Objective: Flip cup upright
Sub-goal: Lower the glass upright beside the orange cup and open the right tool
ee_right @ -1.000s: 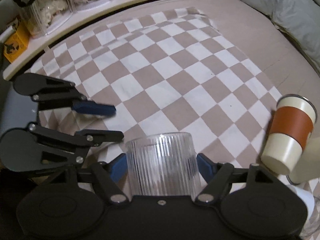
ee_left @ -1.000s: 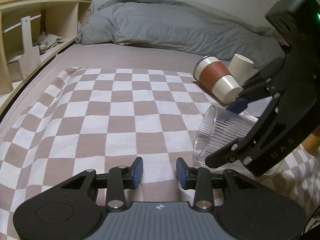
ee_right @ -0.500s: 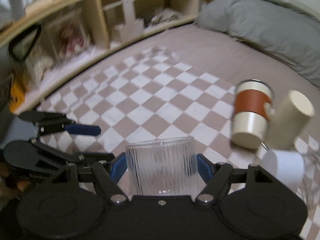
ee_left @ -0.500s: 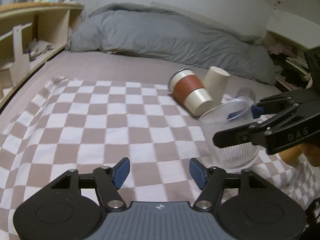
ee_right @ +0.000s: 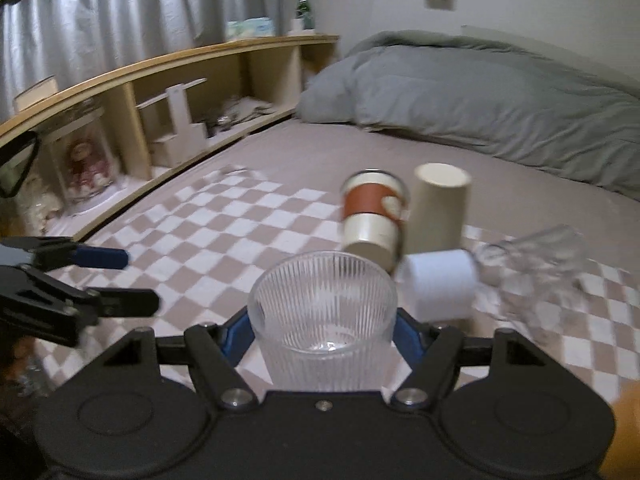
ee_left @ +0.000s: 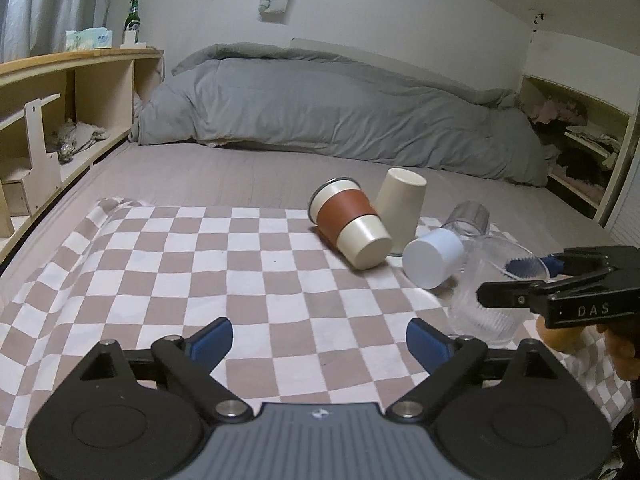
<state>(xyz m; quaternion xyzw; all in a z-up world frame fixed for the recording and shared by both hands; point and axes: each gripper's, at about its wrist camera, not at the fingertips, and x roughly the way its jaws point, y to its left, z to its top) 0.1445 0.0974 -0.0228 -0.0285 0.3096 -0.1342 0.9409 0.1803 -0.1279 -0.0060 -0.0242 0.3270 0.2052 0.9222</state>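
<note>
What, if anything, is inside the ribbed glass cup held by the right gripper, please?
The ribbed glass cup, held mouth-up in the right gripper, looks empty: its clear bottom shows through. Its underside is hidden by the gripper body.

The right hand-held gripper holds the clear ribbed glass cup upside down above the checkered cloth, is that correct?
Not quite. The right hand-held gripper holds the clear ribbed glass cup with its opening up, as the right wrist view shows. The checkered cloth is under it, as you say.
</note>
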